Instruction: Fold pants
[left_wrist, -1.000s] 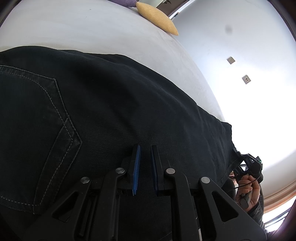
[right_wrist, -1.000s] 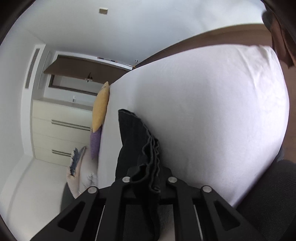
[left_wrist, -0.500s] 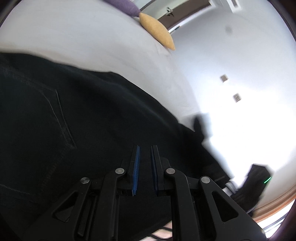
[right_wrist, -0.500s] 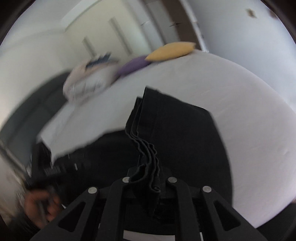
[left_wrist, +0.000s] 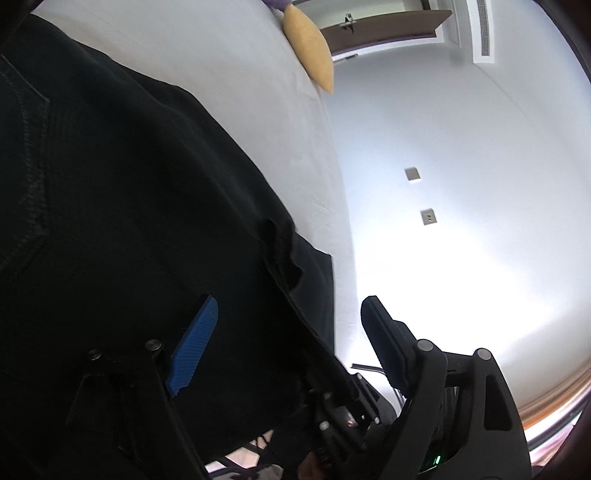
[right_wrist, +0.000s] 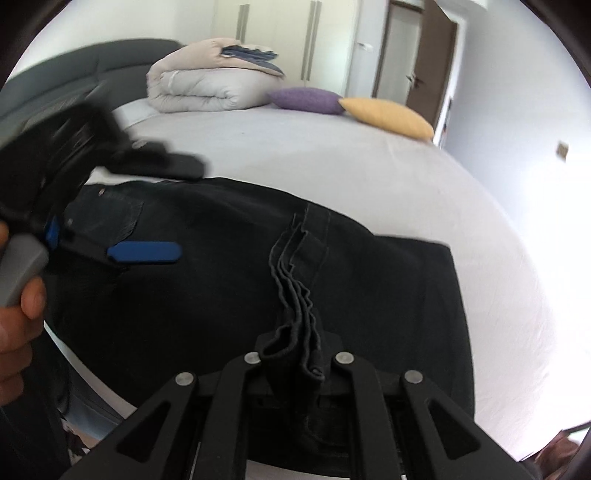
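Black pants (right_wrist: 207, 266) lie folded on a white bed (right_wrist: 332, 158), a back pocket showing at the left. My right gripper (right_wrist: 295, 354) is shut on the bunched leg hems (right_wrist: 295, 295), held over the thigh part of the pants. My left gripper (left_wrist: 288, 325) is open wide just above the pants (left_wrist: 129, 221), its blue pads (left_wrist: 195, 343) apart. It also shows in the right wrist view (right_wrist: 147, 210), at the left over the pocket area, held by a hand. The right gripper shows low in the left wrist view (left_wrist: 343, 413).
A yellow pillow (right_wrist: 388, 118) and a purple pillow (right_wrist: 306, 99) lie at the far side of the bed, beside a folded duvet (right_wrist: 210, 81). A dark headboard (right_wrist: 92, 62) stands at the far left. A white wall (left_wrist: 461, 184) runs along the bed's right.
My left gripper has opened wide from nearly shut. My right gripper has swung the leg hems over, and they now lie across the upper part of the pants.
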